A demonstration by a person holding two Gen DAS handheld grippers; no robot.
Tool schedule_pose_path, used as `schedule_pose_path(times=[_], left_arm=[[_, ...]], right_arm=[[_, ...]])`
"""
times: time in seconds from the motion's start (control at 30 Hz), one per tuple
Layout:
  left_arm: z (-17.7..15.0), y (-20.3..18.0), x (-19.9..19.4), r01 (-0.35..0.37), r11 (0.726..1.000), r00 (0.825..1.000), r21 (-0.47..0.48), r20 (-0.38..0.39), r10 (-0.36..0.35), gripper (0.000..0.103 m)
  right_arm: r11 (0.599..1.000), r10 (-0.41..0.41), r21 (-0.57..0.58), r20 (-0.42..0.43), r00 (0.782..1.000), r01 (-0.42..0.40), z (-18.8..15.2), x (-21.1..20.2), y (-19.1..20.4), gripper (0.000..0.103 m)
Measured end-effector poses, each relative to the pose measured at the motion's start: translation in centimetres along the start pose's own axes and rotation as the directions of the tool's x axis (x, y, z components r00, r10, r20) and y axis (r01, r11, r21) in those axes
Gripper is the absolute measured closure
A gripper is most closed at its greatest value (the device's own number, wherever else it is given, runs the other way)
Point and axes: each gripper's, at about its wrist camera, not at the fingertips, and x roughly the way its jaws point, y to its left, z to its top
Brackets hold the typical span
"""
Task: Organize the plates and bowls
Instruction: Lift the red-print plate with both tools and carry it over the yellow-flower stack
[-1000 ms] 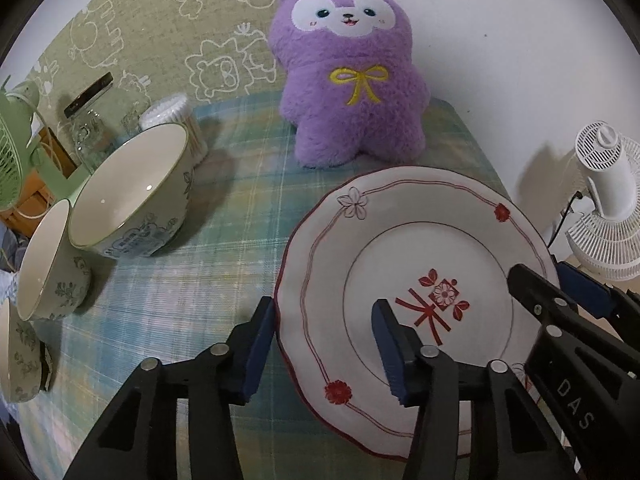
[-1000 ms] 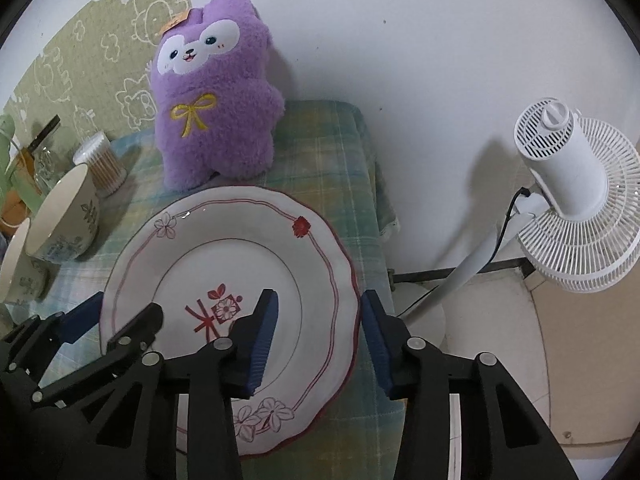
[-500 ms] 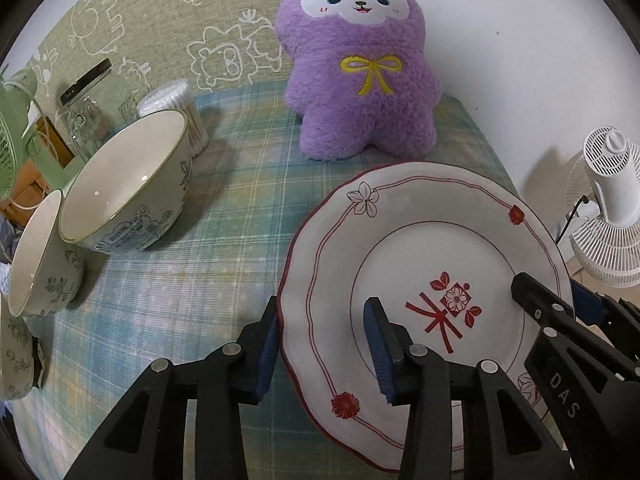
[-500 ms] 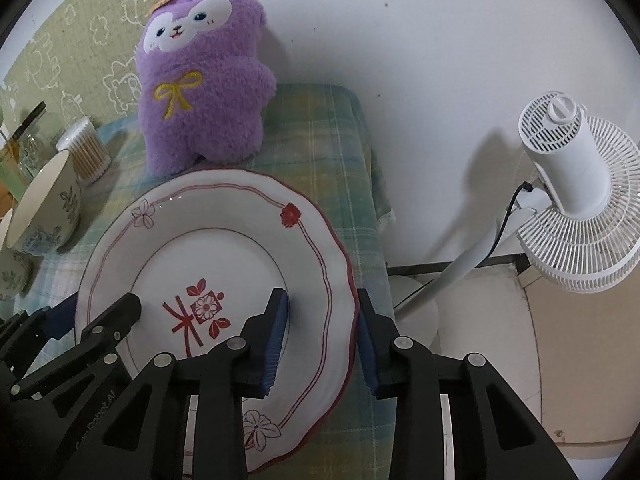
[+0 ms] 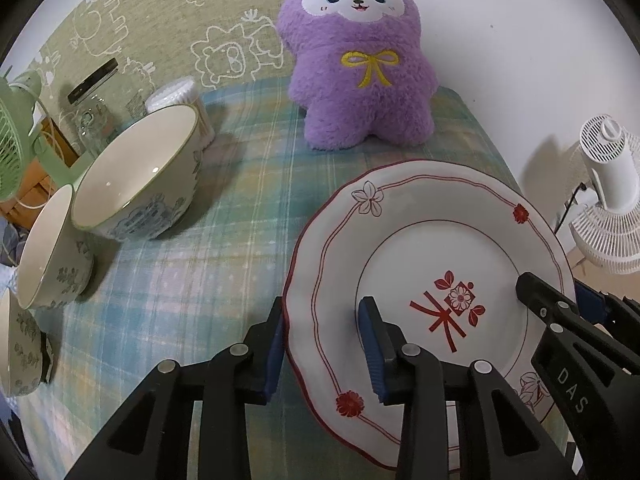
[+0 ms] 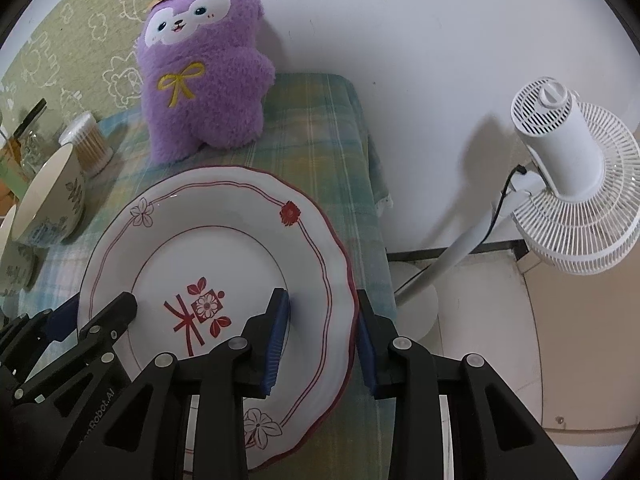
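1. Left gripper [image 5: 324, 344] straddling the plate [image 5: 432, 248] rim at 9 o'clock of the plate, jaws just closing in, one pad under the edge, one on the face; apparently nipping the rim, firm contact hard to confirm.
2. Right gripper [image 6: 320, 332] mirroring this at 3 o'clock, jaws likewise just closing across the rim.
3. Opposite holds likely chosen to lift a wide, heavy plate level.
4. Plate lying on the plaid cloth [image 5: 224, 264], 6 o'clock of the purple plush [image 5: 360, 72].
5. Largest bowl [image 5: 140, 176] at 10 o'clock, smaller bowls [image 5: 48, 248] lined up beyond it.
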Motion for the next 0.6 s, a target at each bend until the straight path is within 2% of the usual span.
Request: schedule_pose_path(times=[0.33, 0.6], left_arm=[[-2.7, 1.1, -1.7, 0.001, 0.999, 1.000, 0.039, 0.007, -0.001, 0.068], [-4.0, 2.6, -3.9, 0.005, 0.999, 0.999, 0.051, 0.038, -0.007, 0.068]], right_arm=[[1.000, -0.018, 0.008, -0.023, 1.000, 0.019, -2.9, -2.1, 1.0, 0.068], [0.999, -0.036, 0.021, -0.003, 0.999, 0.036, -4.6, -4.9, 2.3, 0.068]])
